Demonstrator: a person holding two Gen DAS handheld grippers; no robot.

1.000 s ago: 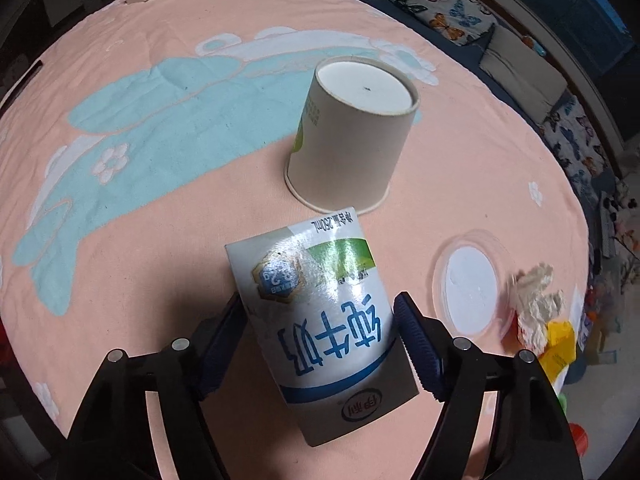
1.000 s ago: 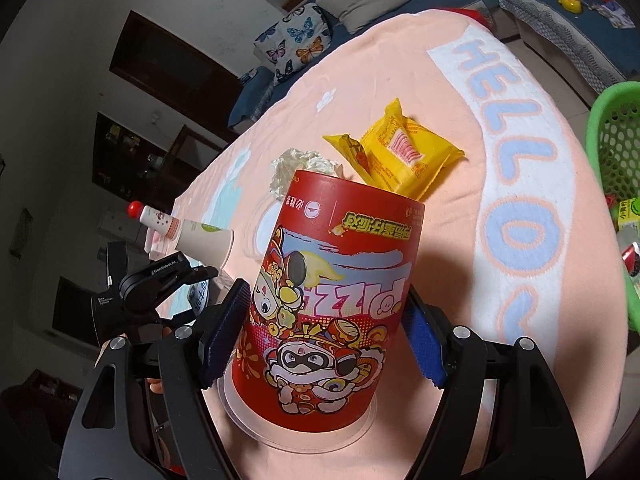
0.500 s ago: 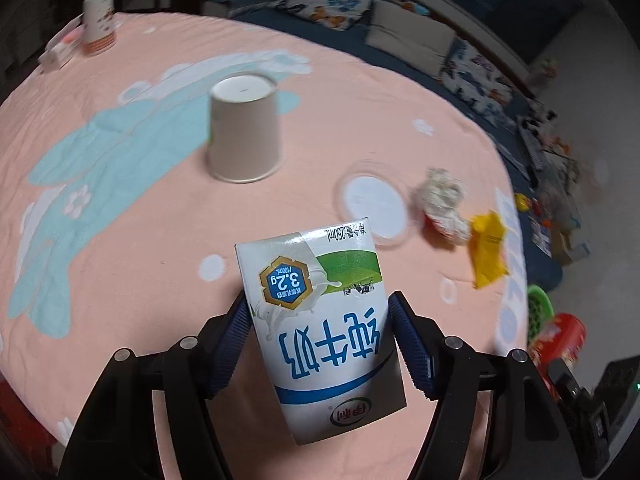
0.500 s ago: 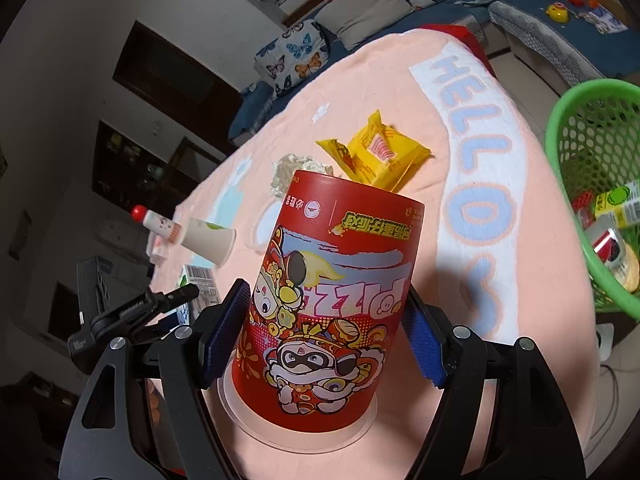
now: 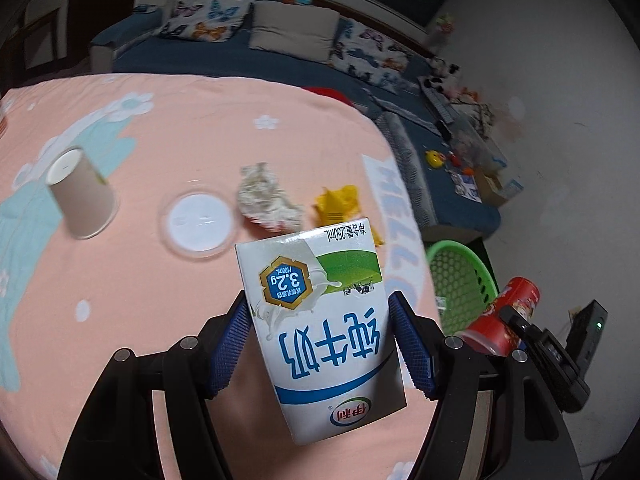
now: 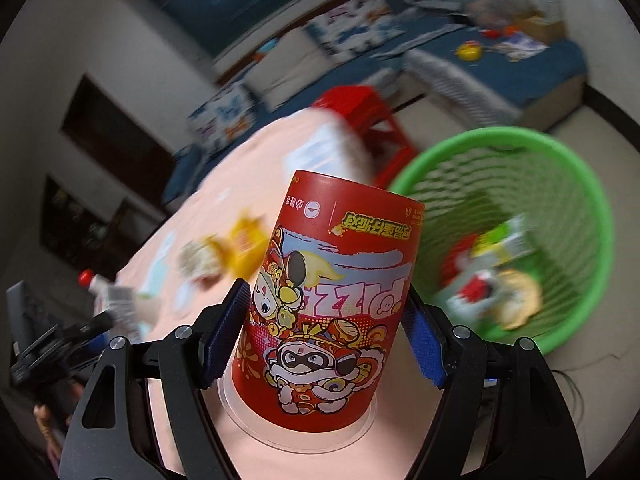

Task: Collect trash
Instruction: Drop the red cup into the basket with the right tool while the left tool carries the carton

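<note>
My left gripper (image 5: 318, 308) is shut on a white and blue milk carton (image 5: 332, 360), held upside down above the pink tablecloth (image 5: 140, 300). My right gripper (image 6: 326, 300) is shut on a red snack canister (image 6: 340, 264) with a clear lid at its lower end, held past the table's edge. A green mesh basket (image 6: 500, 134) stands on the floor just right of the canister, with several pieces of trash inside. The left wrist view shows the basket (image 5: 464, 288) beside the table and the canister (image 5: 508, 320) near its rim.
On the cloth lie an upturned paper cup (image 5: 82, 196), a clear round lid (image 5: 198, 220), a crumpled paper wad (image 5: 266, 198) and a yellow wrapper (image 5: 338, 204). A red stool (image 6: 360, 108) stands behind the basket. A blue sofa (image 5: 280, 52) with cushions runs along the far wall.
Both grippers have swung with their loads toward the table's right edge. The carton has risen off the cloth, and the basket now fills the right side of the right wrist view.
</note>
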